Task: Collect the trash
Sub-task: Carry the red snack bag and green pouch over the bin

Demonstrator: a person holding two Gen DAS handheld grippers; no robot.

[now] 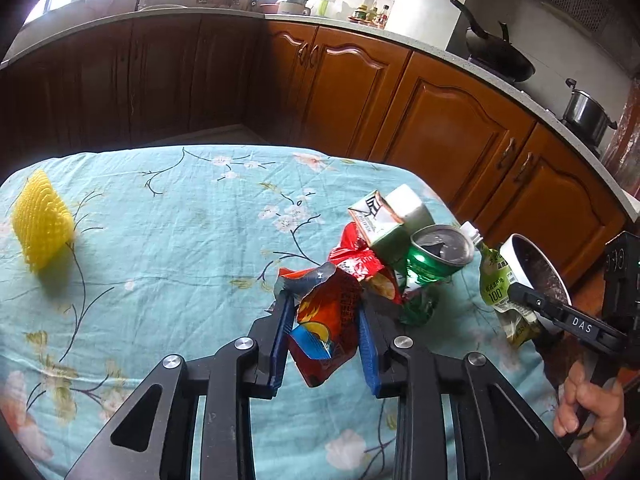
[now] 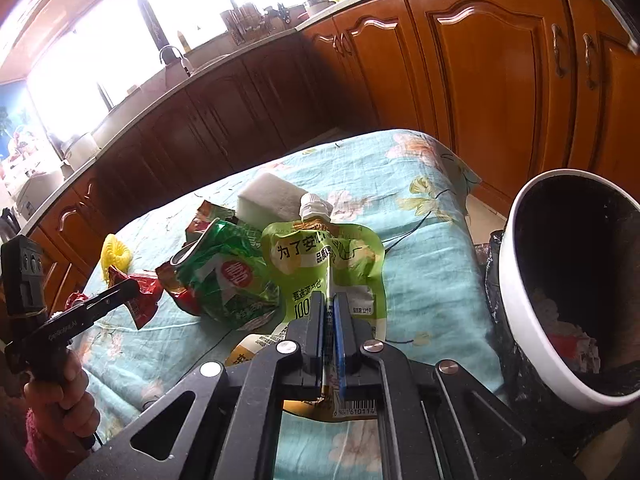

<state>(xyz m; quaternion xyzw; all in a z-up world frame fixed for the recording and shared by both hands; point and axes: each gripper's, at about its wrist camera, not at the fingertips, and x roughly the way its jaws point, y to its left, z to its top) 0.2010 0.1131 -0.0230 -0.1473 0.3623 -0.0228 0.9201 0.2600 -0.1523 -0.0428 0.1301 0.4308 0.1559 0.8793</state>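
- The left gripper (image 1: 325,334) is shown with its fingers (image 1: 280,332) clamped on a crumpled red snack wrapper (image 1: 330,320), which is gripped at the near edge of the trash pile, presumably for lifting clear.
- The right gripper (image 2: 329,334) is shown with its fingers pressed together on the flat lower part of a green spouted pouch (image 2: 320,264), the thin foil being pinched edge-on.
- A crushed green can (image 1: 432,260), a small carton (image 1: 378,220) and a yellow foam net (image 1: 40,224) are left lying on the desk (image 1: 180,240), the net well apart from the pile.
- A white-rimmed bin (image 2: 516,264) is placed just beside the desk's right edge, probably to receive the trash.
- The desk is covered by a teal floral cloth; wooden kitchen cabinets (image 1: 440,120) and a bright window are seen behind.
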